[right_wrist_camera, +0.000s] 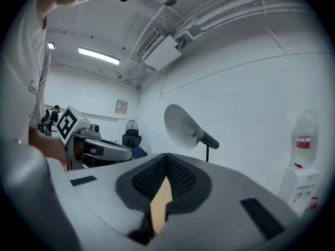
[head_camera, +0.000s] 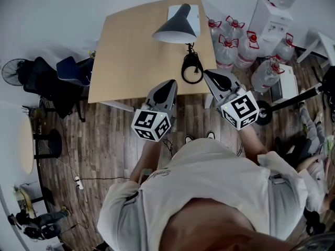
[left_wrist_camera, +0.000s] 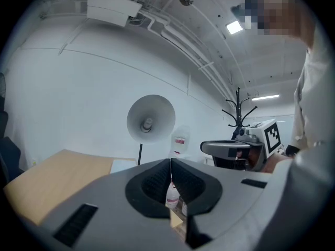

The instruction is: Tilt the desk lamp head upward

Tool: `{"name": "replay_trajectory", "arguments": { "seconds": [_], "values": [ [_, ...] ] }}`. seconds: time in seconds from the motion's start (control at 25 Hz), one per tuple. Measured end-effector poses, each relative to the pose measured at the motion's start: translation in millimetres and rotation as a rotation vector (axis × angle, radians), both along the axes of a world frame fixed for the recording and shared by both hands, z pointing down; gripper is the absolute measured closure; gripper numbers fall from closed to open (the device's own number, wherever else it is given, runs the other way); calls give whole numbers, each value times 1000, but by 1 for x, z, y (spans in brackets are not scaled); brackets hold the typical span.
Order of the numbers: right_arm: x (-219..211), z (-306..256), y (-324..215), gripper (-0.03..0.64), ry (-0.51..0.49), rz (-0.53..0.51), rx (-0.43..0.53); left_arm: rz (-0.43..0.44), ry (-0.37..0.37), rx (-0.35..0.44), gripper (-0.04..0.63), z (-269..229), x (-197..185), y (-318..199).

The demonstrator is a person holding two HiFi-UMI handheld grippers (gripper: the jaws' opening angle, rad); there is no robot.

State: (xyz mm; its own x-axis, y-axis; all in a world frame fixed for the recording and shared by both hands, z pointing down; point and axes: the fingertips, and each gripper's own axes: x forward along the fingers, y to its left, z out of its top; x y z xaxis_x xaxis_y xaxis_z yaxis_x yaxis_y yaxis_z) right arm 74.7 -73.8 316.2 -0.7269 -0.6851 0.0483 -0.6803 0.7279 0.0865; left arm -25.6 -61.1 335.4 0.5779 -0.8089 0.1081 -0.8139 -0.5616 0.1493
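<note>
The desk lamp stands near the table's far right edge, its grey cone head [head_camera: 176, 28] over a round black base [head_camera: 192, 69]. In both gripper views the head faces the camera with its bulb showing [left_wrist_camera: 151, 118] [right_wrist_camera: 182, 126]. My left gripper [head_camera: 169, 83] hovers over the table's near edge, short of the lamp, with its jaws shut and nothing between them [left_wrist_camera: 170, 161]. My right gripper [head_camera: 209, 75] hangs just right of the base, also shut and holding nothing [right_wrist_camera: 166, 158]. Neither gripper touches the lamp.
The tan table [head_camera: 125, 51] carries a white sheet [head_camera: 194, 15] behind the lamp. Several water bottles [head_camera: 230, 46] and a white dispenser [head_camera: 272, 18] stand to the right. Dark chairs [head_camera: 52, 82] and a fan [head_camera: 12, 70] are at left. A coat rack [left_wrist_camera: 238, 109] stands by the wall.
</note>
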Motion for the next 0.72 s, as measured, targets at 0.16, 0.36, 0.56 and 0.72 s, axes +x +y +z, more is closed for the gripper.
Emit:
{"name": "replay_trajectory", "arguments": {
  "seconds": [0.16,0.36,0.56,0.72],
  "values": [
    [0,0,-2,623,27,12,29,7,-11,-10,580,6,-1,2],
    [-4,8,-1,623,21,-10,6,-18,20,-17,580,11,-6,2],
    [-1,6,-9,623,19,-2,-5,-15,11,-5,580,5,-5,-3],
    [1,11,-8,623,11,-5,-28,-7,25,-21,580,10,-1,0]
  ]
}}
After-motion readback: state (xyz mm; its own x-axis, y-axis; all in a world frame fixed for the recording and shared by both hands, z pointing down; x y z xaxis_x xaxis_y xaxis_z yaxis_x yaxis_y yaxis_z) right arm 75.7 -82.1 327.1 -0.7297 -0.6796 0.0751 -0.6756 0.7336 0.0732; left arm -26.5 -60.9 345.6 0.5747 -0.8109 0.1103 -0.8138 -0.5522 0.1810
